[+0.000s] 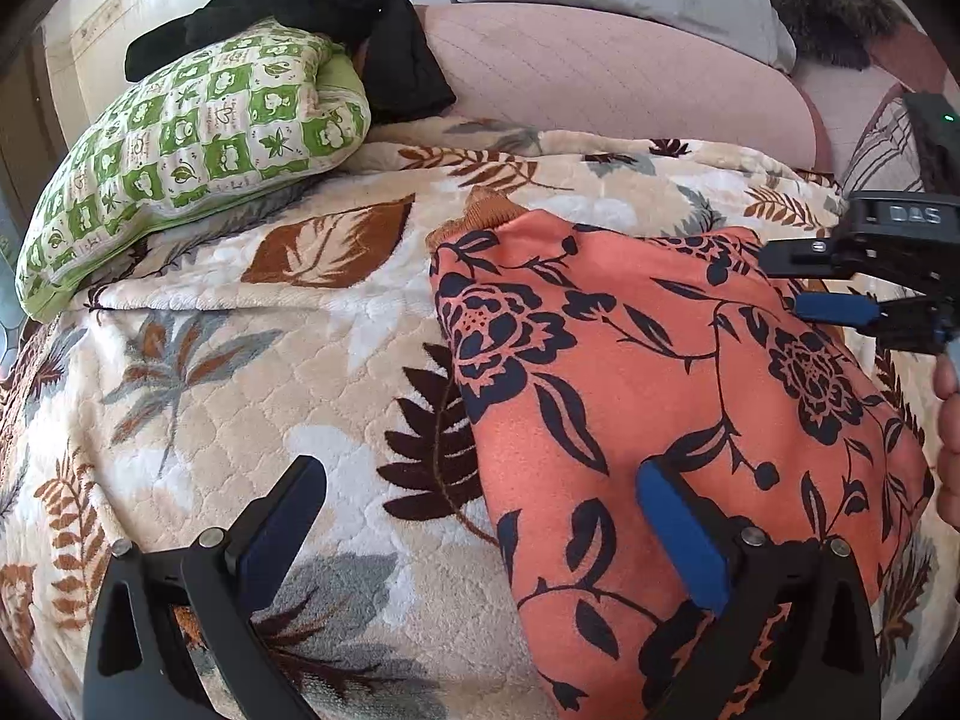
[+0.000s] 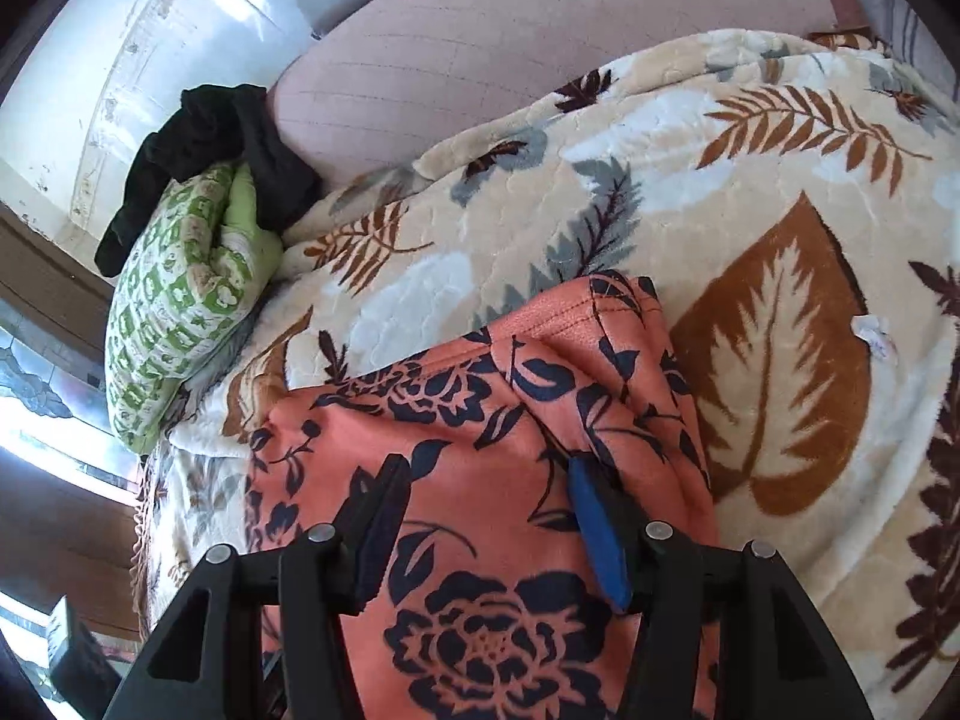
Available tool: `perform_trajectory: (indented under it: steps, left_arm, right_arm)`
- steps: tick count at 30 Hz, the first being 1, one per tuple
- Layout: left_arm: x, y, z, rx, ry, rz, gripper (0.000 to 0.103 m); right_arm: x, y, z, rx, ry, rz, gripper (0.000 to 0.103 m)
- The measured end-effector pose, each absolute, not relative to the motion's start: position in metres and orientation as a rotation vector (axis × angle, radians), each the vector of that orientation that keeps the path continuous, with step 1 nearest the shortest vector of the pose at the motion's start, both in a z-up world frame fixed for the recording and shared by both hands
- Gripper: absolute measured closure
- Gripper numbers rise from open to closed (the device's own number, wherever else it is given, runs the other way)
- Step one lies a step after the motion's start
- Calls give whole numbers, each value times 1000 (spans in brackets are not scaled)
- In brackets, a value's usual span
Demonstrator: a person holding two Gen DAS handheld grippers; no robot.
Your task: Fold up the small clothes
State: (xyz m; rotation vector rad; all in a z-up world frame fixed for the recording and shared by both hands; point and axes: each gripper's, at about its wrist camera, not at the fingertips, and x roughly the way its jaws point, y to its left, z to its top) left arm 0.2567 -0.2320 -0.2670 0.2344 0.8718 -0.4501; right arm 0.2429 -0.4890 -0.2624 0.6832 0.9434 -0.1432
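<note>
So we've got the orange floral garment (image 1: 660,396) lying on the leaf-print blanket (image 1: 228,420), already looking like a partly folded bundle, sitting at roughly 4 o'clock in the left wrist view and 6 o'clock in the right one. Our left gripper (image 1: 480,516) hovers with its jaws spread wide and empty, one finger over bare blanket and the other above the garment's near edge, nothing pinched. Our right gripper (image 2: 486,534) is over the cloth with its jaws about half apart; the fabric runs between the fingers, but we don't see the pads pressing on it, so we'd call it not gripping. What worries us: the top layer at 12 o'clock of the bundle has a loose hemmed flap, and if we pinch only that one layer, the fold underneath probably slides open when we lift. The plush blanket looks grabby too, so a low pinch could catch pile along with cloth and drag the whole thing. The green patterned pillow (image 1: 192,144) and black clothing (image 1: 324,18) up at 10 o'clock are well apart, no trouble there.
</note>
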Motion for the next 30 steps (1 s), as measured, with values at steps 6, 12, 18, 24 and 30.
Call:
perform_trajectory:
  steps: [6,12,18,24,30]
  left_arm:
    - [218,-228,-244,225,798,-499,0]
    - [136,-220,-201,201,737,-492,0]
    - [68,-222,-115,224,585,-496,0]
    - [6,-213,-2,179,365,-538,0]
    - [-51,-199,101,106,210,-644,0]
  right_arm:
    - [133,-501,-206,733,790,-182,43]
    - [-13,-489,-194,706,672,-282,41]
    - [-103,-476,-149,683,540,-339,41]
    - [-167,-442,-47,454,331,-349,40]
    - [-231,-413,47,366,77,-337,33]
